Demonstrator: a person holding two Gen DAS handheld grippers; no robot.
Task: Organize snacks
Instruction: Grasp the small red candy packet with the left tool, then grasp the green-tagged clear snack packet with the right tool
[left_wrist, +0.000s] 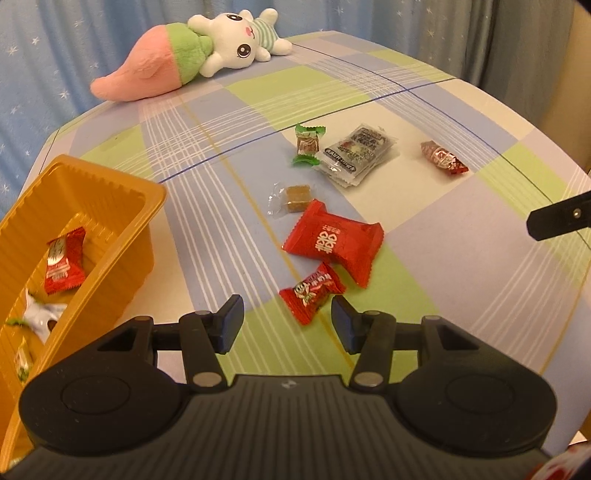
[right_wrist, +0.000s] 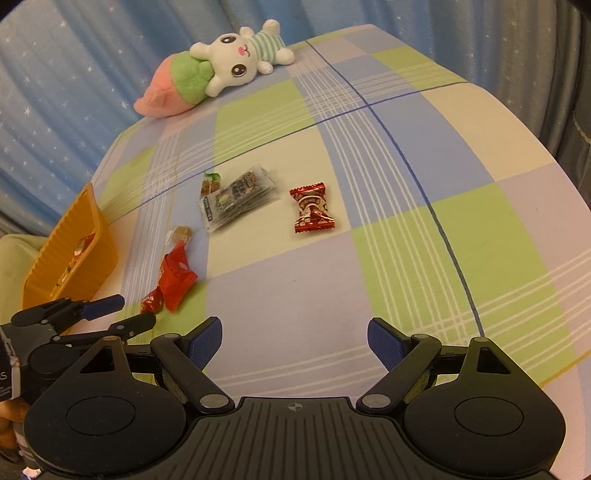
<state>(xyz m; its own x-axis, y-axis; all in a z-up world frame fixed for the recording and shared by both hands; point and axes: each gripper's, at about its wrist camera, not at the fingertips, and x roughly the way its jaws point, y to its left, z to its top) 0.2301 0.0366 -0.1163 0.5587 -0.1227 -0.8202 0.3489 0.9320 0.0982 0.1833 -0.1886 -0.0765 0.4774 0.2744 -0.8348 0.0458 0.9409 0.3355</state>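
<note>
Just beyond the left gripper's (left_wrist: 287, 323) parted, empty fingers lies, seemingly untouched, a small red candy (left_wrist: 311, 292).

Left claw (left_wrist: 287, 322) gaping above small red candy (left_wrist: 311, 292); orange tray (left_wrist: 122, 206) left, holding sweets.

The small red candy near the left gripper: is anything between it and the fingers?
Nothing visible blocks it. The small red candy lies on the tablecloth just ahead of the open left gripper, with only bare cloth between. The larger red packet touches its far side, not the near one.
</note>
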